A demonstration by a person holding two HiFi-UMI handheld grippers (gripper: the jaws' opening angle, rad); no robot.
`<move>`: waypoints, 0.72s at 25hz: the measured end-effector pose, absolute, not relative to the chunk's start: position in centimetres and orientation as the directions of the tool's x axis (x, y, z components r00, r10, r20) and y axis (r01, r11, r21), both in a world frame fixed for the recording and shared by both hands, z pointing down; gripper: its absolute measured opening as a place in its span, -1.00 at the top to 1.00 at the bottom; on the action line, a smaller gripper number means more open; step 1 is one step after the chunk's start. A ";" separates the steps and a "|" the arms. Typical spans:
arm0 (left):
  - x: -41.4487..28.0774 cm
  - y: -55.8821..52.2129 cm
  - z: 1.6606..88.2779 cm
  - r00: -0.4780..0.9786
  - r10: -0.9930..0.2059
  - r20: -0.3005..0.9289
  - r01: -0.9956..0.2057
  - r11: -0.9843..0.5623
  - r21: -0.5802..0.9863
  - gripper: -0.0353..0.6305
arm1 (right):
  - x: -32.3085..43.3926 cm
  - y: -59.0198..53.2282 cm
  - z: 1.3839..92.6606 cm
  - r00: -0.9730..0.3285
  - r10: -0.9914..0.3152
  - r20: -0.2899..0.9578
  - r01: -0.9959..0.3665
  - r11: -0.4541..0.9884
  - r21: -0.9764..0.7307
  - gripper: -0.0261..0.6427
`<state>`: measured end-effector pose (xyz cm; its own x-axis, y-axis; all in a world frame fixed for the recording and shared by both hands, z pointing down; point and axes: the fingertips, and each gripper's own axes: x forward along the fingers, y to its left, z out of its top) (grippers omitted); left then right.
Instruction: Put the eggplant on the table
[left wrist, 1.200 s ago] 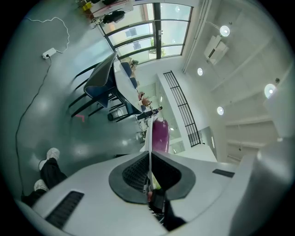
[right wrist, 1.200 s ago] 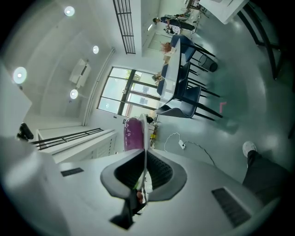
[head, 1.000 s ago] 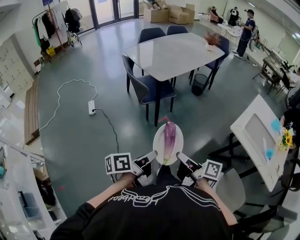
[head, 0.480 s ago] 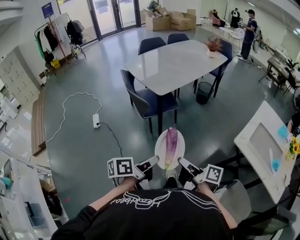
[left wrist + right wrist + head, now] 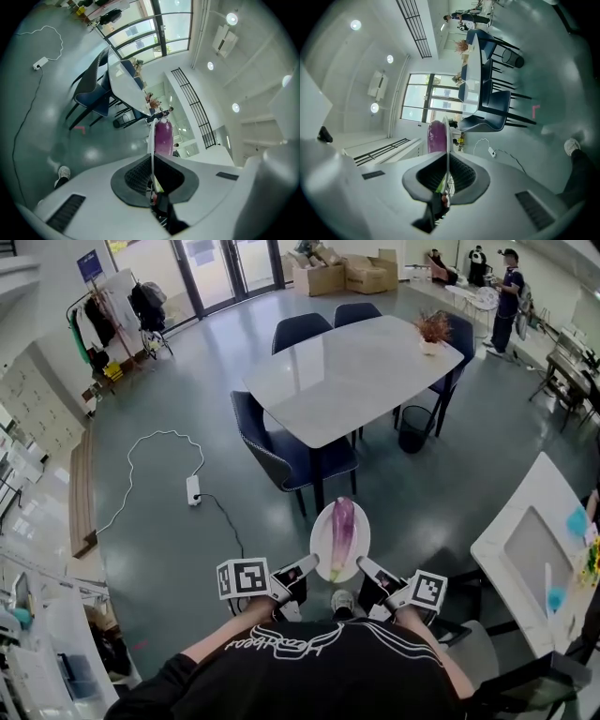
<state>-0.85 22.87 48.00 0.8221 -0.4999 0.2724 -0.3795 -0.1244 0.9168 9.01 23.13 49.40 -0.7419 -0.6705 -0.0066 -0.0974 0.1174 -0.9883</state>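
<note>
A purple eggplant [image 5: 342,525] lies lengthwise on a white oval plate [image 5: 321,542] that I carry in front of me above the floor. My left gripper [image 5: 302,572] is shut on the plate's near left rim, and my right gripper [image 5: 367,568] is shut on its near right rim. In the left gripper view the plate's edge [image 5: 151,140] runs between the jaws with the eggplant [image 5: 162,136] beyond. The right gripper view shows the same rim [image 5: 447,136] and eggplant [image 5: 436,136]. The large white table [image 5: 352,371] stands ahead.
Dark blue chairs [image 5: 281,451] surround the table, which carries a small potted plant [image 5: 432,330]. A black bin [image 5: 415,430] stands under its right end. A white power strip [image 5: 192,489] and cable lie on the floor at left. A white desk [image 5: 534,559] is at right.
I have walked forward with the plate; the table and chairs are closer and lower in the head view. Both grippers keep the same hold on the plate.
</note>
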 end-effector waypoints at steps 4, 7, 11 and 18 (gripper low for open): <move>0.9 19.9 47.6 0.821 -0.498 0.280 -0.383 -0.117 0.916 0.83 | 10.7 20.0 49.0 -0.746 -0.666 -0.011 -0.095 0.122 -0.988 0.87; 1.8 17.9 47.1 0.812 -0.509 0.284 -0.394 -0.121 0.911 0.83 | 11.7 17.8 48.4 -0.752 -0.659 -0.026 -0.084 0.134 -0.987 0.87; 2.4 15.6 46.4 0.798 -0.526 0.294 -0.414 -0.125 0.901 0.83 | 12.2 15.1 47.8 -0.762 -0.646 -0.044 -0.073 0.154 -0.985 0.87; 2.7 11.5 45.9 0.773 -0.562 0.294 -0.426 -0.116 0.897 0.83 | 12.5 10.6 47.2 -0.789 -0.612 -0.053 -0.081 0.190 -0.978 0.87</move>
